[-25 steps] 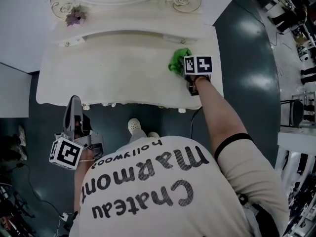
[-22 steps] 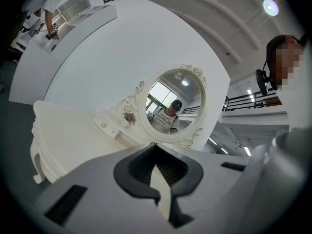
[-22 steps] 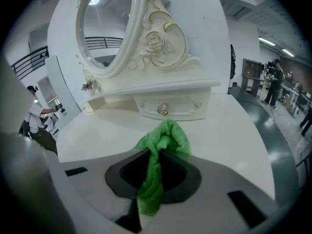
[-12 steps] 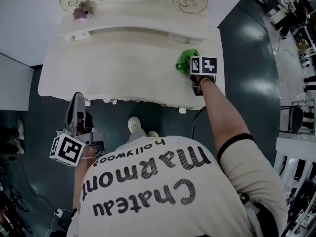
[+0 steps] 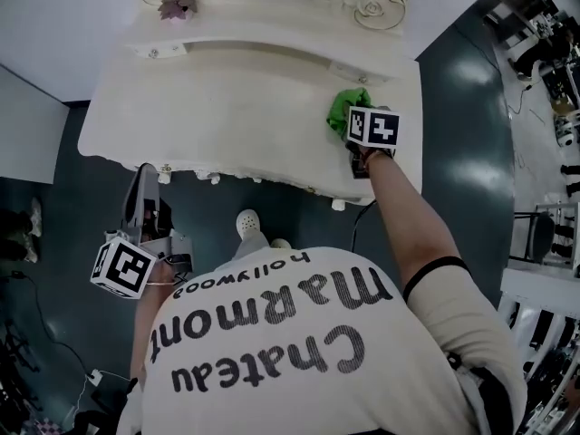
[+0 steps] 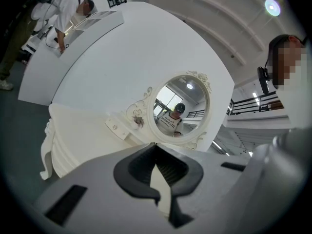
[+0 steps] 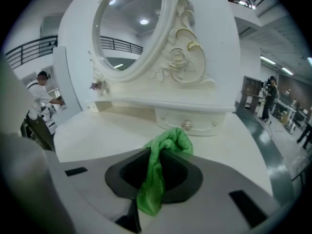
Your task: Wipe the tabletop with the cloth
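The right claw (image 7: 155,175) is pinching the green cloth (image 7: 168,143). In the right gripper view the fabric runs down between the two dark pads and bunches up in a soft fold past their tips. In the head view this claw sits at the upper right of the frame, over the right end of the cream worktop (image 5: 227,107). There the cloth lies against the surface near the worktop's back edge. Straight ahead of the cloth in the right gripper view stands a small drawer (image 7: 192,120) with a round knob, below the carved frame of an oval mirror (image 7: 129,28).

The left claw (image 5: 139,198) hangs at the lower left of the head view, off the worktop's front edge and over the dark floor (image 5: 54,207), well apart from the cloth. In the left gripper view its jaws are pressed together at the tips with nothing between them. Beyond them appear the worktop's left end and the mirror.
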`<state>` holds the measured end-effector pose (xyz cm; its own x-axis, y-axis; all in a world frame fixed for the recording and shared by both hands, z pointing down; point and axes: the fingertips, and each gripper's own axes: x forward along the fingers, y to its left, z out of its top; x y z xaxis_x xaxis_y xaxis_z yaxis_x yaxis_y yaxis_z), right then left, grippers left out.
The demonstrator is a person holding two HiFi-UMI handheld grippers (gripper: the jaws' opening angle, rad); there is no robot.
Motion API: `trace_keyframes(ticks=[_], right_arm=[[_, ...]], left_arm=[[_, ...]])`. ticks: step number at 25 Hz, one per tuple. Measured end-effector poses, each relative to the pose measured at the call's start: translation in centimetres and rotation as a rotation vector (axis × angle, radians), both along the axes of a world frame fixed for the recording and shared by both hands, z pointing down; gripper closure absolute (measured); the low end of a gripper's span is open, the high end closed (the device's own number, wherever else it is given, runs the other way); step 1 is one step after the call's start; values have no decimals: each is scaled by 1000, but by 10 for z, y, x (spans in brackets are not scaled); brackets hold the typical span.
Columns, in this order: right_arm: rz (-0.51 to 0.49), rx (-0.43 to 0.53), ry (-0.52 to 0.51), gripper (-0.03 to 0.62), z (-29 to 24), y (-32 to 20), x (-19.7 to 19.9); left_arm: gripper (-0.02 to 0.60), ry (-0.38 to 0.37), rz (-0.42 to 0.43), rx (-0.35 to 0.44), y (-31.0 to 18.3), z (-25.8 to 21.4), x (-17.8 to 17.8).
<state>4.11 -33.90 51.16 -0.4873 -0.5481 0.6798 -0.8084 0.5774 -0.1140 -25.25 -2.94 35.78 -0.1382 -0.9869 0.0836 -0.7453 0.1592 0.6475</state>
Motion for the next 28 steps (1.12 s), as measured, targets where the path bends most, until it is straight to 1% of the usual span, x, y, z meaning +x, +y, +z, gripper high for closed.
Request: trace_keyframes(ticks=[3, 5, 8, 10, 14, 17, 18, 21, 22, 25, 28], right_arm=[[-97, -13, -127, 526, -20, 27, -52], [-157, -17, -189, 526, -31, 48, -82], [-267, -62, -252, 523, -36, 84, -120], [-321, -101, -263, 523, -31, 103, -137], [-378, -165, -247, 523, -15, 117, -159], [-407, -132, -205, 523, -12, 115, -170], [-425, -121, -169, 523, -6, 115, -171], [-496, -82, -14, 525, 22, 119, -168], [-511, -63, 11, 525, 27, 120, -166], [-520, -40, 29, 526, 29, 121, -166], [-517, -68, 9, 525, 27, 119, -166]], left_arm=[[572, 23, 2, 22, -2, -3, -1], [572, 17, 7, 17, -3, -3, -1], [572, 14, 13, 21, -4, -5, 0], [572, 11, 13, 11, -3, -3, -1], [572, 34, 12, 20, -2, -2, -3], [572, 48, -5, 32, 2, -2, -8], [572, 46, -12, 30, 4, -2, -10], [572, 23, -31, 12, 10, -3, -18], [572, 14, -37, 5, 11, -3, -21], [572, 21, -25, 34, 5, -9, -20], [572, 36, -1, 43, -3, -9, -12]])
